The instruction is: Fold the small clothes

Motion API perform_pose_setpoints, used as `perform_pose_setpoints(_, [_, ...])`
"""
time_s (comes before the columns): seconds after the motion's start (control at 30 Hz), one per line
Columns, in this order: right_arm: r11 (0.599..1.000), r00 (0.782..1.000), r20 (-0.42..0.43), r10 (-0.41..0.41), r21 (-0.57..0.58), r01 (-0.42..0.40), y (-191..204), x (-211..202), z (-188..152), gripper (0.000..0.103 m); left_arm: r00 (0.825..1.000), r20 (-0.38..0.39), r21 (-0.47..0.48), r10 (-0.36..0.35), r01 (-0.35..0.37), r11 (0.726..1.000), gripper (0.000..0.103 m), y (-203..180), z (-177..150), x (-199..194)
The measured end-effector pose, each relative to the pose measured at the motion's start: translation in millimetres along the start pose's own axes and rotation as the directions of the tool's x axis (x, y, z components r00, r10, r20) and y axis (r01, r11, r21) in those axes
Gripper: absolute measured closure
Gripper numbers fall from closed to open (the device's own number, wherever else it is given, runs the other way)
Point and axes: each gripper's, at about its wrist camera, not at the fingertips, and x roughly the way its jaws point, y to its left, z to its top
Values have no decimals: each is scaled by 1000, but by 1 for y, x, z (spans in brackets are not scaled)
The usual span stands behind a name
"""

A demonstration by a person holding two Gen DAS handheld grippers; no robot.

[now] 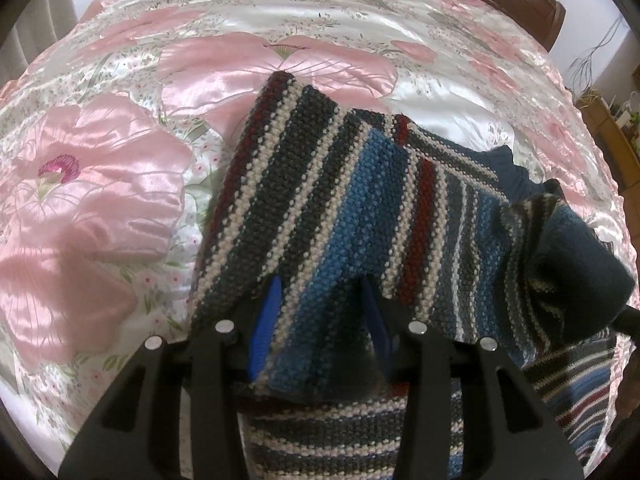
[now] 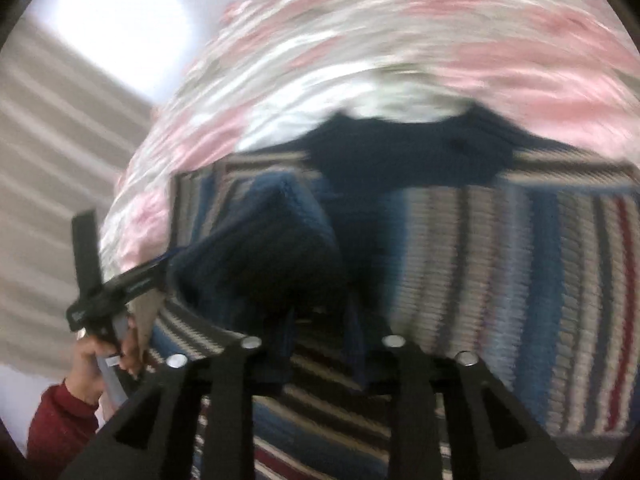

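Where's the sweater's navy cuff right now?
In the right wrist view, the navy cuff hangs left of centre over the striped sweater, just ahead of the right gripper.

Right wrist view all smeared by blur. Blue fingertips [image 1: 267,322] half buried under the striped sweater [image 1: 320,216].
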Motion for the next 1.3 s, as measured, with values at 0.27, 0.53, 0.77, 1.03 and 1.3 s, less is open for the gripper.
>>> perform_pose_setpoints(0.27, [991, 999, 39, 36, 130, -41, -61, -31, -11, 38, 999, 31, 29, 26, -27, 999, 48, -10, -4, -8])
perform_pose_setpoints(0.53, [994, 996, 60, 71, 82, -76, -34, -27, 2, 28, 998, 51, 80, 38, -42, 996, 37, -19, -9, -4])
perform_pose_setpoints(0.77, [996, 995, 64, 81, 17, -83, -17, -40, 2, 28, 997, 66, 91, 29, -35, 995, 36, -19, -11, -2])
perform_pose_setpoints(1.03, [995, 996, -22, 83, 49, -82, -25, -2, -1, 89, 998, 58, 85, 25, -30, 996, 32, -20, -11, 0])
perform_pose_setpoints(1.3, [1000, 999, 38, -2, 26, 1, -51, -44, -10, 103, 997, 75, 77, 16, -22, 997, 29, -22, -12, -4])
